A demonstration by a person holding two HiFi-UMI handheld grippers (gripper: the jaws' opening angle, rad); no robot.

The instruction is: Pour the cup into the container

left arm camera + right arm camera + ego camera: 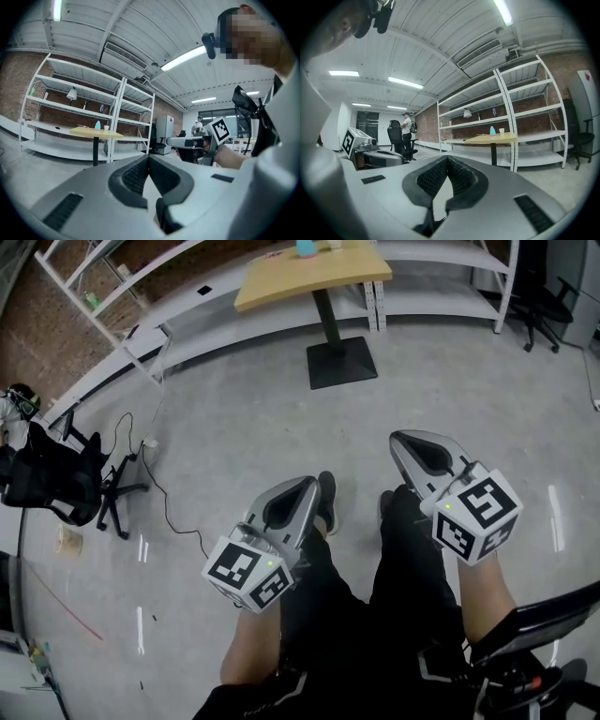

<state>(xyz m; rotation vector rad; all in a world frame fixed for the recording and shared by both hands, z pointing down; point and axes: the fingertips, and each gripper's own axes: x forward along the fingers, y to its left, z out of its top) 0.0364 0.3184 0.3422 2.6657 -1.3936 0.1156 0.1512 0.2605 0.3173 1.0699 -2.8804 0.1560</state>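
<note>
A wooden table (pixel 309 273) on a black pedestal stands far ahead across the floor. On it are a teal-blue container (pixel 307 247) and a small white cup (pixel 335 244), side by side. The left gripper view shows the container (pixel 97 125) and cup (pixel 107 127) small in the distance; so does the right gripper view, with container (pixel 492 131) and cup (pixel 501 131). My left gripper (pixel 310 482) and right gripper (pixel 401 437) are held over my legs, both shut and with nothing in them. In their own views the left gripper (pixel 149 157) and right gripper (pixel 447 158) have their jaw tips together.
White metal shelving (pixel 141 324) runs along the brick wall behind the table. A black office chair (pixel 56 479) and floor cables (pixel 159 484) lie at the left, and another chair (pixel 553 306) at the far right. A person (pixel 408 129) stands far off.
</note>
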